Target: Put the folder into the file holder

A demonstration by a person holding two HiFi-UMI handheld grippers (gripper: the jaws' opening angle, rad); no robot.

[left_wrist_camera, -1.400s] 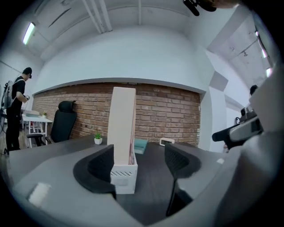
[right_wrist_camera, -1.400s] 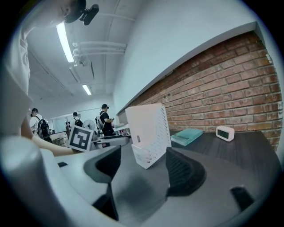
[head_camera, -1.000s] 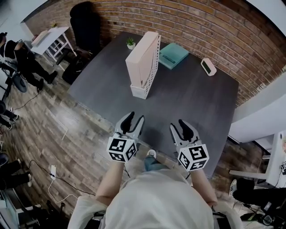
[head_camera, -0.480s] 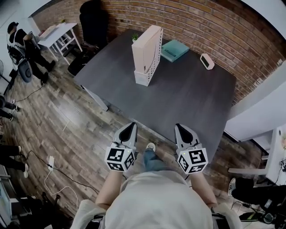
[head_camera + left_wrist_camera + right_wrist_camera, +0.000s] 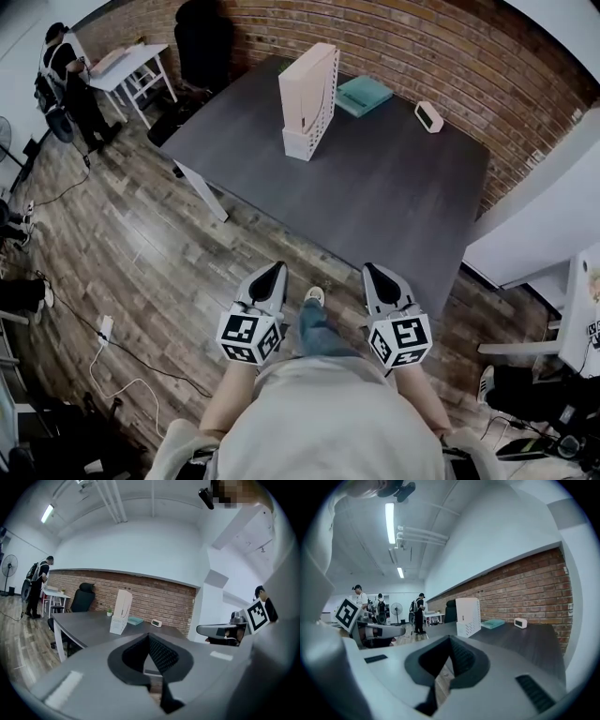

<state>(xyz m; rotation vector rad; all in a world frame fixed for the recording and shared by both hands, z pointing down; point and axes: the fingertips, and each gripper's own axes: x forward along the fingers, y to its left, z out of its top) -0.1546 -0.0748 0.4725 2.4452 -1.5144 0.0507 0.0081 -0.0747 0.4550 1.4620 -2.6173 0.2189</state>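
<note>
In the head view, the left hand-held gripper (image 5: 273, 271) and the right hand-held gripper (image 5: 374, 272) hang over the floor (image 5: 141, 253), well apart from the tabletop (image 5: 394, 197). The teal folder (image 5: 364, 96) lies flat near the far edge, just beside the upright file holder (image 5: 309, 98). A clock (image 5: 428, 116) stands further along that edge.

In the left gripper view, the jaws are pressed together with nothing between them. The folder (image 5: 136, 620) shows low and thin next to the file holder (image 5: 121, 611).

In the right gripper view, the jaws are also closed and empty.

The folder looks thin and light, probably a little bendable, and its smooth cover may slip. Because it lies flat, I think the best hold is a pinch on one free edge, once that edge is raised or slid past the tabletop's edge. A second grip would keep it from sagging.
</note>
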